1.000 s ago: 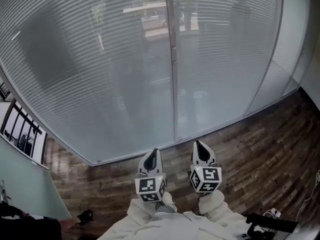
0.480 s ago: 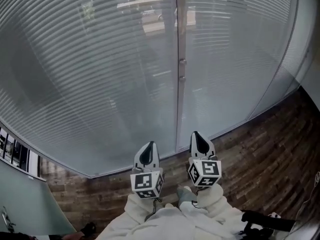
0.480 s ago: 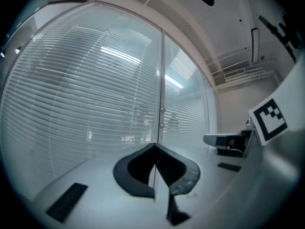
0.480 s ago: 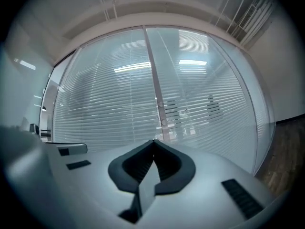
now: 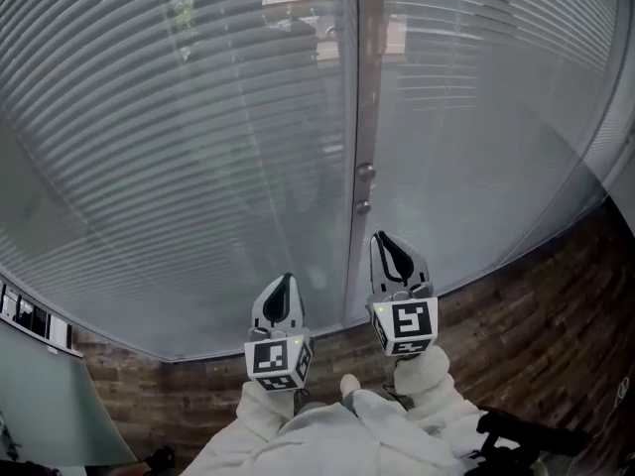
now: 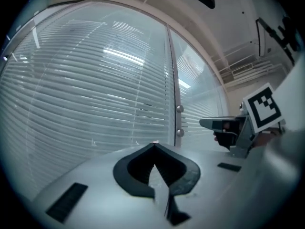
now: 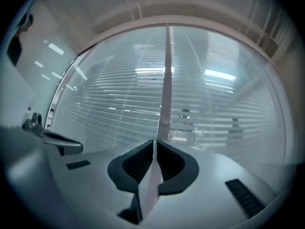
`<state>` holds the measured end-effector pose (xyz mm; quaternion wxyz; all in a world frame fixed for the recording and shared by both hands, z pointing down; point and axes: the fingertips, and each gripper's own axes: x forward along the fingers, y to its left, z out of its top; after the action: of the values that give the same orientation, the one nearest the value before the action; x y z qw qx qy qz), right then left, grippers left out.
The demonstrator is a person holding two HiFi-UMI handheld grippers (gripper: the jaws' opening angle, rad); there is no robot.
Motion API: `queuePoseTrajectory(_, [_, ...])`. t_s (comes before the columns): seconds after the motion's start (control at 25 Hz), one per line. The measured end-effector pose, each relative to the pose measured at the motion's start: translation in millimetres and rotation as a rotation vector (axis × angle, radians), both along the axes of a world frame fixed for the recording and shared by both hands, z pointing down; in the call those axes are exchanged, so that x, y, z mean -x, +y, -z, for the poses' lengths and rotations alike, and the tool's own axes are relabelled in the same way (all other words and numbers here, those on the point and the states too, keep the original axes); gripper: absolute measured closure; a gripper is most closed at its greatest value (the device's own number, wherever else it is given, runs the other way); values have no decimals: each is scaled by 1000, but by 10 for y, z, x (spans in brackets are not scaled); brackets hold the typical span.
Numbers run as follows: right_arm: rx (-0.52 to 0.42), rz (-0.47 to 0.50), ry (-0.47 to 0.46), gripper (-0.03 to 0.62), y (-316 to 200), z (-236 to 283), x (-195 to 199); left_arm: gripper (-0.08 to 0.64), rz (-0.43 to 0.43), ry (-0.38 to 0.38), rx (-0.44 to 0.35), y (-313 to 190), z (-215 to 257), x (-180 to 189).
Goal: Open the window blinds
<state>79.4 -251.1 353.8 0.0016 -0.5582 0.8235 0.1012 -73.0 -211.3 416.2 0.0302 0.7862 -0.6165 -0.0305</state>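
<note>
Standing before the window blinds [image 5: 189, 137], you hold both tools raised side by side and pointed at the window, short of it. Your left gripper [image 5: 283, 288] has its jaws pressed together tip to tip, with nothing between them; your right gripper [image 5: 385, 248] is likewise closed to a thin seam and carries nothing. In the head view the right tool sits a little higher than the left; its tip lies just beside the vertical frame post [image 5: 363, 87] that splits the window into two panels, while the left tip falls over the left panel, near the post. Two small round knobs [image 5: 365, 173] sit one above the other on that post, above your right tool and apart from it. The slats run level across both panels and lie turned nearly flat, so only dim shapes show through them; streaks of ceiling light reflect on the pane. A wood-plank floor [image 5: 541, 296] meets the foot of the window; white sleeves [image 5: 427, 385] cover your forearms.
</note>
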Motion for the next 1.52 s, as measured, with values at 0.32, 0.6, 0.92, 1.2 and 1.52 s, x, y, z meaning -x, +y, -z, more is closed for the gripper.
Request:
queuePoseTrajectory(0.32, [-276, -59, 1019, 431, -696, 558, 270, 561, 5, 4, -14, -485, 92, 30])
queuePoseTrajectory(0.6, [-262, -107, 1315, 431, -894, 475, 298, 561, -17, 27, -33, -647, 151, 90])
queuePoseTrajectory(0.92, [-220, -153, 1245, 457, -955, 483, 281, 561, -28, 16, -28, -697, 119, 139])
queuePoseTrajectory(1.2, [-39, -125, 853, 459, -964, 528, 258, 561, -15, 15, -20, -603, 86, 230])
queuePoseTrajectory(1.52, [126, -110, 258, 460, -998, 604, 190, 561, -3, 23, -18, -554, 91, 301])
